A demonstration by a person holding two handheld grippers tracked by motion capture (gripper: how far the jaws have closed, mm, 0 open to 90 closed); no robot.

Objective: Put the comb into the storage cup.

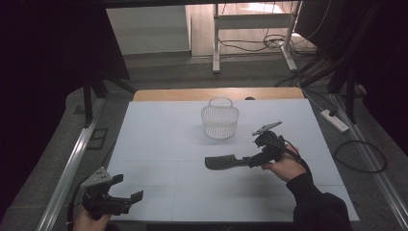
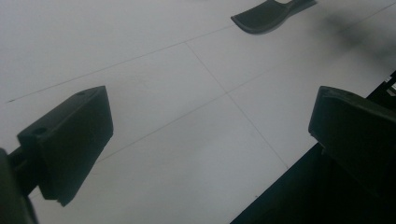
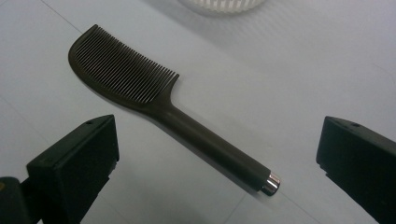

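A dark comb [image 1: 221,162] with a long handle lies flat on the white table [image 1: 159,139], right of centre. In the right gripper view the comb [image 3: 154,100] has its teeth end far left and its metal-capped handle end near me. My right gripper [image 1: 251,161] hovers open over that handle end, with the jaws of the right gripper [image 3: 217,158] wide on either side and not touching it. Near the front left corner my left gripper [image 1: 129,187] is open and holds nothing. Past the left gripper [image 2: 210,135] the comb [image 2: 261,16] shows far off.
A white slatted basket [image 1: 220,120] with a handle stands upright behind the comb, its rim [image 3: 224,5] at the top of the right gripper view. The table's wooden back edge [image 1: 216,94], a metal rail [image 1: 67,168] at left and a power strip [image 1: 333,120] on the floor surround the table.
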